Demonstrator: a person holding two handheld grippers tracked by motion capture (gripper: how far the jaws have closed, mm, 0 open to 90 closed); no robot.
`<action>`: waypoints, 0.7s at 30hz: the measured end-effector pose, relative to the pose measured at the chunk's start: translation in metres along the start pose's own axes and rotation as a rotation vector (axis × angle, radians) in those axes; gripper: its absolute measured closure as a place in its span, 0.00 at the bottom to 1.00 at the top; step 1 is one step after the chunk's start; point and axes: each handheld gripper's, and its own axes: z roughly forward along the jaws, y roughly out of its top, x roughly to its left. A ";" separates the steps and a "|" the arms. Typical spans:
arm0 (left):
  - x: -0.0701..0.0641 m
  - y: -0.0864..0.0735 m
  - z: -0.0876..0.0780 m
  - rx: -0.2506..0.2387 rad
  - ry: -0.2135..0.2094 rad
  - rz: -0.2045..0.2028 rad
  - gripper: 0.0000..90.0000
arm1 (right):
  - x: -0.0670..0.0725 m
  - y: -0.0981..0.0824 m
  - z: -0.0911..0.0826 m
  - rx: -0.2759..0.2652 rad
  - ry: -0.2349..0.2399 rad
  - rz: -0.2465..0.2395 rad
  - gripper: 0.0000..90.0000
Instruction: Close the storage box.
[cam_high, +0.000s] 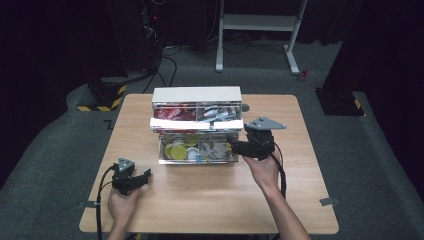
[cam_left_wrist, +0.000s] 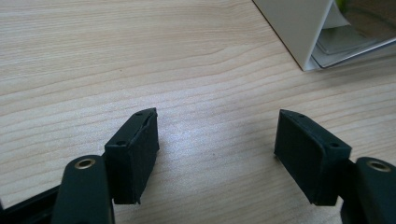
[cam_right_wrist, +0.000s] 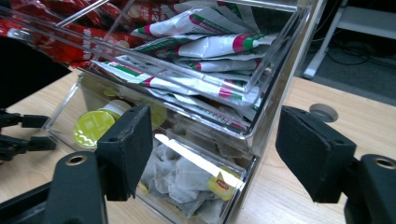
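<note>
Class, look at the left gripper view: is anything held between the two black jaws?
No: the left gripper has its jaws standing apart over the bare light wooden table, with nothing between them.

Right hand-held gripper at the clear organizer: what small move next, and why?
Probably ease the right hand-held gripper down and forward toward the lower compartment of tea bags. Its jaws stand open with nothing between them, hanging just above the clear organizer at its right front corner. The left hand-held gripper rests open on the table.
</note>
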 end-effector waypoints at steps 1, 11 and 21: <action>0.000 0.000 0.000 0.000 0.000 0.000 0.34 | 0.000 0.001 0.001 0.001 -0.002 -0.008 0.32; -0.001 0.000 0.000 0.001 0.008 0.011 0.34 | 0.004 0.010 0.009 0.023 -0.068 -0.055 0.38; -0.002 0.000 0.000 0.008 0.013 0.019 0.34 | 0.008 0.022 0.008 0.015 -0.089 -0.064 0.41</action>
